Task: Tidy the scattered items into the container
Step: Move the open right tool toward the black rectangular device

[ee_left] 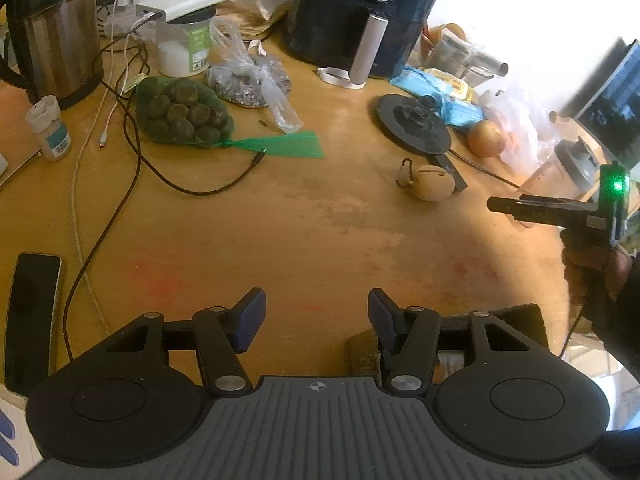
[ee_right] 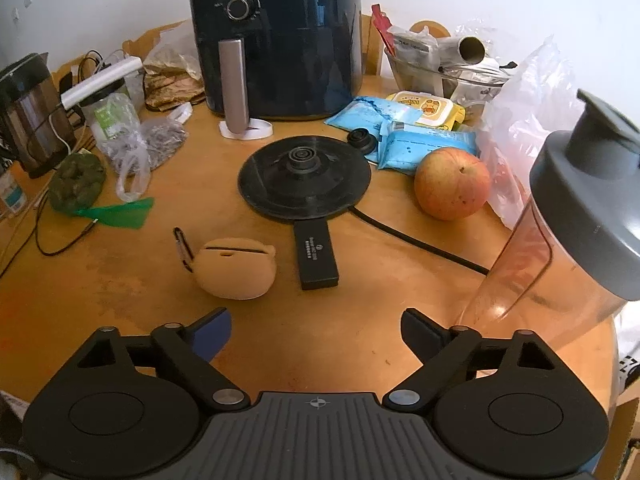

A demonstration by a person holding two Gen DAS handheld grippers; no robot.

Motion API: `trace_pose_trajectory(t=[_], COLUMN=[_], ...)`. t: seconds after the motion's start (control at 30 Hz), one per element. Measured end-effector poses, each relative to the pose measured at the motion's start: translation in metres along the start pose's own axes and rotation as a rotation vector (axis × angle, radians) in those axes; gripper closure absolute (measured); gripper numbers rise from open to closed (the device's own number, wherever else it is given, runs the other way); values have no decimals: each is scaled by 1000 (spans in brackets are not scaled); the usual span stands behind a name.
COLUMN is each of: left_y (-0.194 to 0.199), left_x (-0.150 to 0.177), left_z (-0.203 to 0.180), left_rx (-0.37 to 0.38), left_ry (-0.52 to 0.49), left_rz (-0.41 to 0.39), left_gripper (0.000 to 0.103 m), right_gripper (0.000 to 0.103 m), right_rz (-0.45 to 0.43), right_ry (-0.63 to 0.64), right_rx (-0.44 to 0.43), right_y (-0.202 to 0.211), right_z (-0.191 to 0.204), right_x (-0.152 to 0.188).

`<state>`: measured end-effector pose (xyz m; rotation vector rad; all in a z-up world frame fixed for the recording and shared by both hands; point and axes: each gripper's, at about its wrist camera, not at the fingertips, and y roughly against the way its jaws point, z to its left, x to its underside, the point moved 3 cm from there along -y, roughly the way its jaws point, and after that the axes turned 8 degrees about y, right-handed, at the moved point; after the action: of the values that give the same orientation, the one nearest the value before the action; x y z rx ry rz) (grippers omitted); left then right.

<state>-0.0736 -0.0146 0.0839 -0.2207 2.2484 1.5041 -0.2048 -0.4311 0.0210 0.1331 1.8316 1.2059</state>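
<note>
A tan silicone earbud case (ee_right: 236,268) with a clip lies on the wooden table (ee_right: 360,340), just ahead and left of my right gripper (ee_right: 318,336). That gripper is open with nothing between its fingers. A black rectangular stick (ee_right: 316,256) lies beside the case. An apple (ee_right: 452,184) sits further right. My left gripper (ee_left: 316,316) is open over bare table and holds nothing. From the left wrist view the case (ee_left: 430,182) is far right, with the right gripper (ee_left: 496,205) held by a hand beyond it. A cardboard box edge (ee_left: 362,354) shows under the left fingers.
A black air fryer (ee_right: 280,40) and a kettle base (ee_right: 304,178) with its cord stand behind. A clear blender jar (ee_right: 560,240) is close on the right. A green net bag (ee_left: 180,114), a kettle (ee_left: 52,32), cables and a phone (ee_left: 32,320) crowd the left.
</note>
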Motion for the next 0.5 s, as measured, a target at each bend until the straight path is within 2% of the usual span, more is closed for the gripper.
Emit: trace_pose_trajectory(t=[0.3,0.5], left_y=[0,1], left_x=[0,-4], left_z=[6,8], left_rx=[-19,-33], left_ry=[23,39], left_rz=[4,-6], left_gripper=[47,47], right_gripper=[32,38], right_rz=[17,32], right_ry=[9,21], right_rx=[15,-1], right_y=[-23,-38], right_z=[-7,-8], right_x=[0,-1])
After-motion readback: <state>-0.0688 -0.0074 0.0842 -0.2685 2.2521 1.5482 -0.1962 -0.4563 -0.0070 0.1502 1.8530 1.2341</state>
